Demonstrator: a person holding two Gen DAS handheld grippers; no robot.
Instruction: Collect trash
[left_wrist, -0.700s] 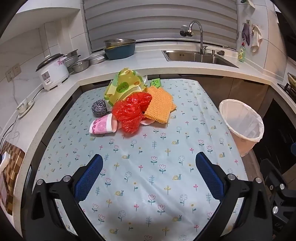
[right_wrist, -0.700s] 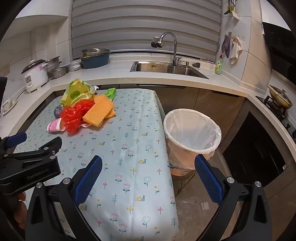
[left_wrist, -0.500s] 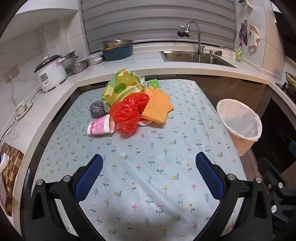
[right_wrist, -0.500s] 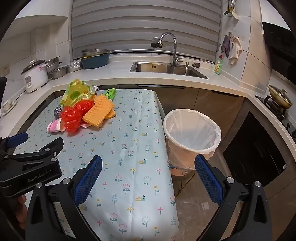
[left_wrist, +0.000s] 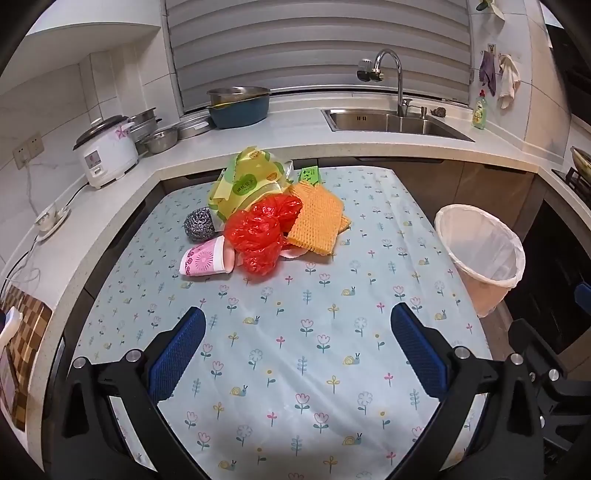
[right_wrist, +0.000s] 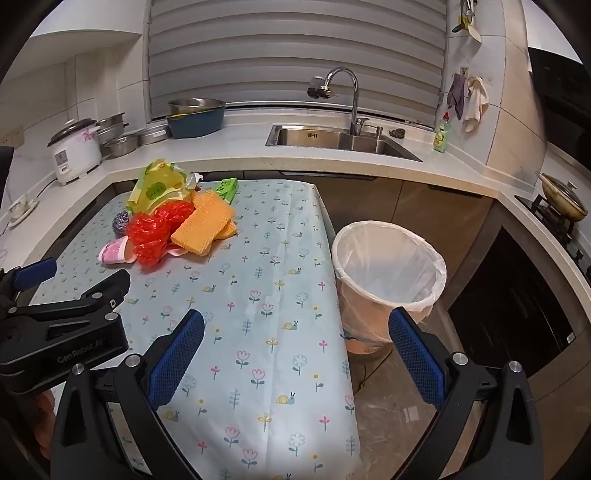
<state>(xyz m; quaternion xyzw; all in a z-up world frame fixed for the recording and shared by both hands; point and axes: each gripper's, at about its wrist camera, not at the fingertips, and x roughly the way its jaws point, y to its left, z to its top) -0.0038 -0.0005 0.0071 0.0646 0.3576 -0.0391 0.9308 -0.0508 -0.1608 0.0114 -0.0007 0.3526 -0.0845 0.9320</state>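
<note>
Both grippers are up over the near end of the table (left_wrist: 424, 236), tilted down at the flowered cloth. The left gripper (left_wrist: 297, 354) stands wide, blue pads (left_wrist: 177, 354) far apart, nothing between them but tablecloth. The right gripper (right_wrist: 295, 356) is just as wide and also empty, hanging over the table's right edge.

The trash sits bunched in 1 heap, upper centre of the left view. There's a crumpled red plastic bag (left_wrist: 260, 236) in the middle and a pink paper cup (left_wrist: 205, 258) lying on its side touching its left. A steel scourer (left_wrist: 199, 224) sits just behind the cup, a yellow-green wrapper (left_wrist: 247, 182) at the back, and an orange waffle cloth (left_wrist: 317, 223) leans on the right. A small green packet (left_wrist: 310, 174) peeks out behind that.

The lined bin (right_wrist: 388, 273) stands on the floor just beside the table's right edge, centre right of the right view.
</note>
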